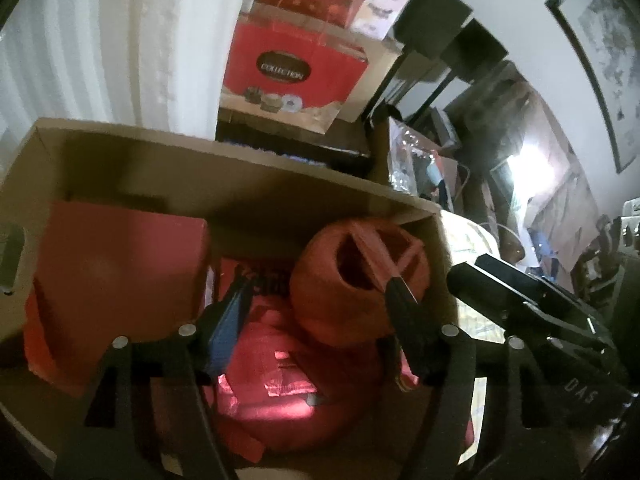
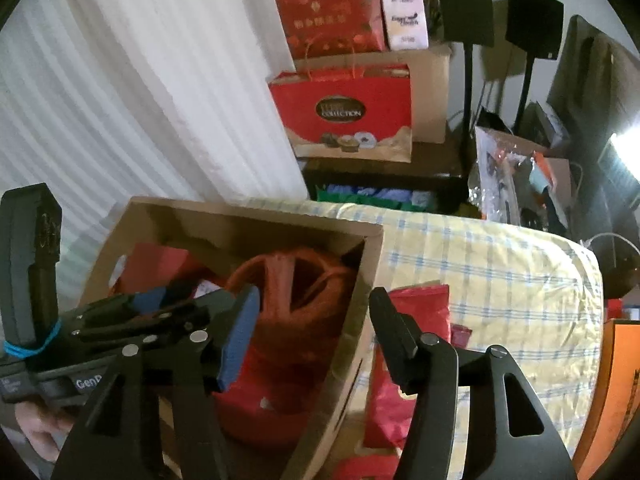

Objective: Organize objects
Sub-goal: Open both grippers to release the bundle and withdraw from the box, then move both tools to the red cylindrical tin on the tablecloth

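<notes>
Both jaws apart over cardboard box (image 2: 352, 236)

The cardboard box (image 2: 352, 360) is plain brown, holding an orange-red woven basket (image 2: 296, 300). The bedcover (image 2: 500, 280) is pale yellow with blue checks. White curtain (image 2: 160, 100); red gift bag (image 2: 344, 112), dark oval label.

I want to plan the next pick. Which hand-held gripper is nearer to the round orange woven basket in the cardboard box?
Left. The left hand-held gripper is open right over the round orange woven basket; the right hand-held gripper is open above the cardboard box rim.
</notes>
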A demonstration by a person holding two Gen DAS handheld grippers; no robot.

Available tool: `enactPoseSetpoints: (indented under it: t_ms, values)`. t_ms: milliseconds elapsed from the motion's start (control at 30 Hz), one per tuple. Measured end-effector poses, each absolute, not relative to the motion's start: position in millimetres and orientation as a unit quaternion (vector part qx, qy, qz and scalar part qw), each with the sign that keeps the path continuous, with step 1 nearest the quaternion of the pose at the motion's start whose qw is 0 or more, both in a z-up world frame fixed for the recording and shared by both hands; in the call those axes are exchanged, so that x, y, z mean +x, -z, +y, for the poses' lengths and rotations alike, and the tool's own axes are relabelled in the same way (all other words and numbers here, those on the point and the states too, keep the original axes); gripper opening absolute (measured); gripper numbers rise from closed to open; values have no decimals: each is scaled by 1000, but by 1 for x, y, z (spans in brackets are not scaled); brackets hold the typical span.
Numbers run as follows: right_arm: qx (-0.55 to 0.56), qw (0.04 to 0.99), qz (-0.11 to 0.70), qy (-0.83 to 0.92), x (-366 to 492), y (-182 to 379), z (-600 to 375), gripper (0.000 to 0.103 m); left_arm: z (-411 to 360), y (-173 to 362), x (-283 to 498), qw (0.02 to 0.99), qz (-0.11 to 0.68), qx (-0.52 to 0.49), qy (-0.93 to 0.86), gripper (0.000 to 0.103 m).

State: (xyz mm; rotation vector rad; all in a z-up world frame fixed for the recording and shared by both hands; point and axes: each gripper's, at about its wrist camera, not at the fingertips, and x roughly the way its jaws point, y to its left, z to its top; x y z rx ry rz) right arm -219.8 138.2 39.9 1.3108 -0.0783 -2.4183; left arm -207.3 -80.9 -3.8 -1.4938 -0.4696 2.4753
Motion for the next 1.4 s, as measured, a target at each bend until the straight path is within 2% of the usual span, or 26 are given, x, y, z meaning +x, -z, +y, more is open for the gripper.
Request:
enactPoseSetpoints:
  t_ms: [267, 367, 667, 1033, 1400]
  values:
    - [443, 192, -22, 876, -181, -57, 167, 72, -69, -33, -167, 97, -103, -457, -878, 88]
    - [432, 182, -7, 883, -163, -61, 176, 80, -65, -41, -150, 90, -84, -442, -889, 91]
    - [419, 171, 1, 892, -121, -65, 199, 83, -52, -54, -110, 96, -59, -418, -902, 101]
    - [405, 148, 17, 902, -81, -58, 209, 88, -43, -60, -68, 86, -20, -389, -917, 102]
    - [419, 121, 26, 899, -55, -21, 224, 88, -36, -27, -29, 98, -20, -394, -914, 102]
